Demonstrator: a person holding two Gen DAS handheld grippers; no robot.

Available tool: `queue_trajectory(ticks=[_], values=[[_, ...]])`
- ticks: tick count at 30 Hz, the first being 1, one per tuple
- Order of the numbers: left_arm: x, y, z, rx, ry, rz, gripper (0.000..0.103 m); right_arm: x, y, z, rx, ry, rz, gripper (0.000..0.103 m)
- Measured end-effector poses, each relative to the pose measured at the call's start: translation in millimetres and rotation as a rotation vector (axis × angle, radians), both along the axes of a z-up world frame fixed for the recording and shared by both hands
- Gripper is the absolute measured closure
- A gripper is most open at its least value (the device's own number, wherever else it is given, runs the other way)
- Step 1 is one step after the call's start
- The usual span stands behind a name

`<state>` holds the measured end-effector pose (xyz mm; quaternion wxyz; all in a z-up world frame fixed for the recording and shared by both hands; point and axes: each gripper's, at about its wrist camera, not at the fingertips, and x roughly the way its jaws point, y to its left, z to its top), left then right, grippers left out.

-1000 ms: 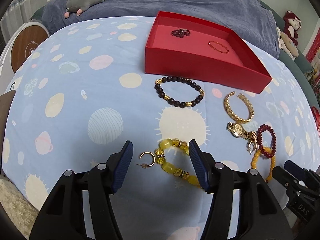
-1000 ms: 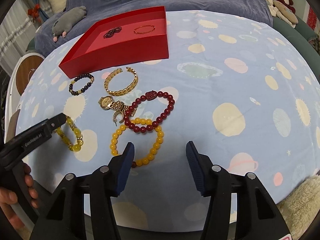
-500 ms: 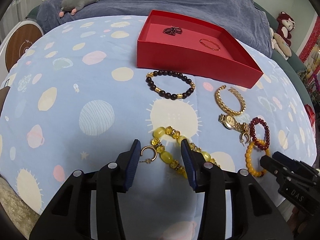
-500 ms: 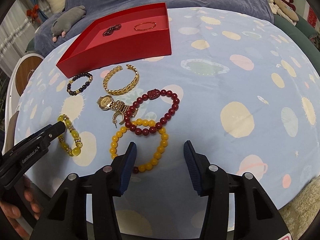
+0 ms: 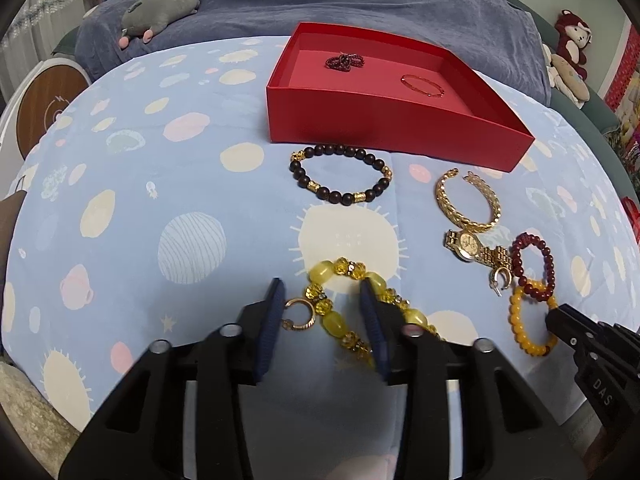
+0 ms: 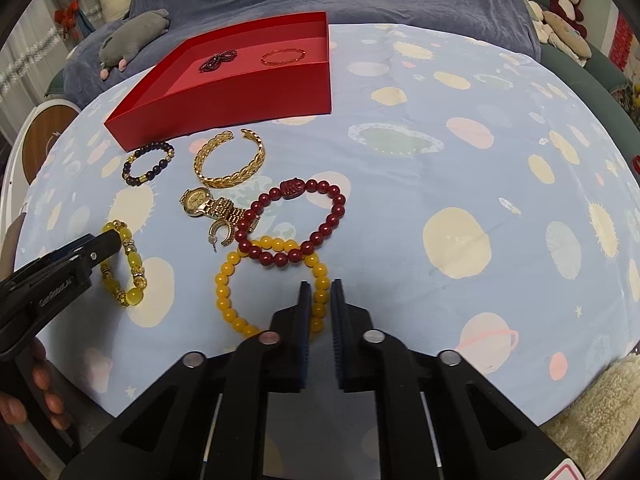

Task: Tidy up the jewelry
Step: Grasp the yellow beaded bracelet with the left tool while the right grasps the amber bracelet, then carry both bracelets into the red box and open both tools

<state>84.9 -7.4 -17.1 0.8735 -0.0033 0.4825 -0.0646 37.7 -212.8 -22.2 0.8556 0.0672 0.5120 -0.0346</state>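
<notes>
Two grippers work at the near edge of a pale blue bedsheet [image 6: 400, 184] printed with planets, and we judge the step in hand to be the pick-up, with both hands seizing a bracelet at once.

Our right gripper [image 6: 319, 292] has its blue pads closed on the near right side of an orange-yellow round-bead bracelet [image 6: 224, 292], which lies flat with a dark red bead bracelet [image 6: 332, 216] overlapping its far edge.

Our left gripper [image 5: 322, 300] is closing, its jaws not yet tight. Between them lie a stretch of a chunky yellow glass-bead bracelet [image 5: 344, 268] and a small gold hoop earring [image 5: 298, 314], the hoop just beside the left pad.

Farther off rest a gold wristwatch [image 6: 200, 202], a woven gold cuff bangle [image 6: 230, 160] and a dark brown bead bracelet [image 6: 148, 162].

An open red cardboard box [image 6: 240, 92] sits at the far left and holds a dark red beaded piece [image 6: 218, 60] and a thin red bangle [image 6: 282, 57].

Next, we think, each hand must lift gently and carry its bracelet to the box. The right should come up slowly so the red beads slide off. The left may catch the hoop along with the bracelet.
</notes>
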Motion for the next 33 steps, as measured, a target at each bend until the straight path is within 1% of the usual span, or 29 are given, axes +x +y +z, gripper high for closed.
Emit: queue_trajectory(ticks=[2,3,9,15,23,29,33], values=[[2,2,0,-0.021,0.008,-0.004,0.093,0,-1,0,0.009,0.003,0.0,0.096],[3,4,0,-0.03,0.012,-0.003,0.094,-1,-1,0,0.016,0.005,-0.002,0.096],[-3,13,7,-0.086,0.012,0.012,0.094,-9,0,7,0.057,-0.005,0.004,0.096],[-13,17,26,-0.148,0.003,0.011,0.094,-17,-1,27,0.11,-0.044,0.011,0.096],[-26,8,54,-0.2,-0.025,-0.022,0.094,-22,3,56,0.136,-0.1,0.035,0.096],[-31,3,76,-0.233,-0.052,-0.047,0.094,-24,1,68,0.15,-0.128,0.034,0.096],[-30,7,86,-0.243,-0.07,-0.042,0.094,-24,-3,73,0.154,-0.141,0.025,0.096]])
